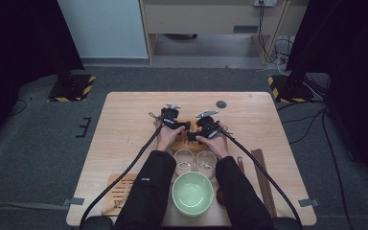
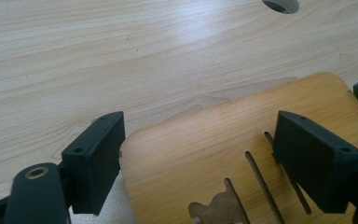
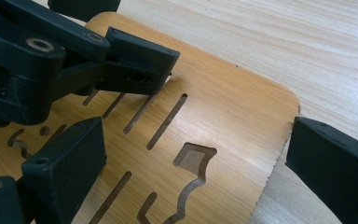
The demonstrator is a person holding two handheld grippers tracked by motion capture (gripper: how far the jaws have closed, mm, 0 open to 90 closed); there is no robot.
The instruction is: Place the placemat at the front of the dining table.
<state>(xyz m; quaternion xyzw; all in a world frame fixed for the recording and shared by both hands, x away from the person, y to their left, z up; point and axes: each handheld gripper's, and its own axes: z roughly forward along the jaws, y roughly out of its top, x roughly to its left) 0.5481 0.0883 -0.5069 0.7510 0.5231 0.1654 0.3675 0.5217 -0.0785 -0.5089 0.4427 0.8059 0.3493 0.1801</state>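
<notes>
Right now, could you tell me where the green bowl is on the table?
In the high view the green bowl sits at the table's near edge, between the person's forearms, just in front of two clear glasses.

From my remote seat I look down on a light wooden bench with rounded corners (image 1: 124, 115), its grain pale and glossy under soft overhead light. It stands on a grey carpeted floor (image 1: 38, 148). Black stand bases edged with yellow-and-black hazard tape (image 1: 72, 87) sit on either side beyond it, and dark curtains (image 1: 14, 38) close both flanks. Ahead I see a pale blue-white panel (image 1: 103, 28) beside a light wooden cabinet (image 1: 206, 17), with black cables (image 1: 268, 40) hanging near it.
</notes>
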